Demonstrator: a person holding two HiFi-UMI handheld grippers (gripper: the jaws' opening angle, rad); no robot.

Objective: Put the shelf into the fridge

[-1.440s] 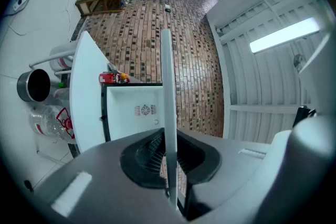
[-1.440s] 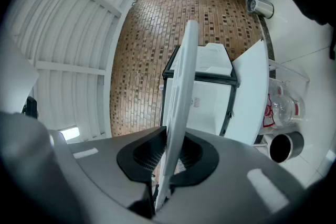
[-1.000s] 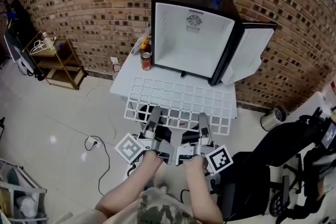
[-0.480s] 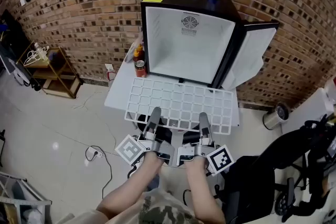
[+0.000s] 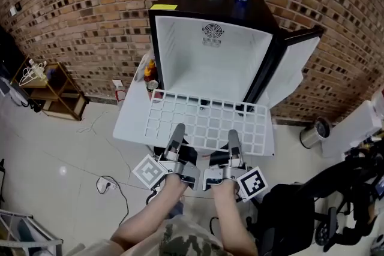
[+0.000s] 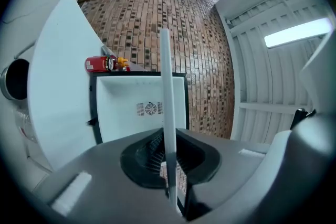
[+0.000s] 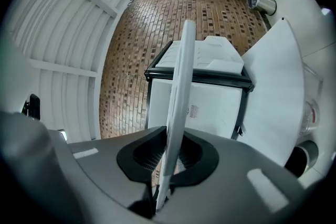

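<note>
- Left gripper (image 5: 177, 133) and right gripper (image 5: 233, 138) each clamp the near edge of the shelf (image 5: 207, 120).
- Risk: if tilted, its far corners may jam against the fridge (image 5: 210, 60) frame.

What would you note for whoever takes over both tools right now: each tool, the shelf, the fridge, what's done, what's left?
Left tool: shut on the shelf, at its near edge.
Right tool: shut on the same edge.
Shelf: held about level, far edge at the mouth of the fridge; door open.
Done: shelf gripped, at the fridge.
Left: slide it in, then release.
</note>
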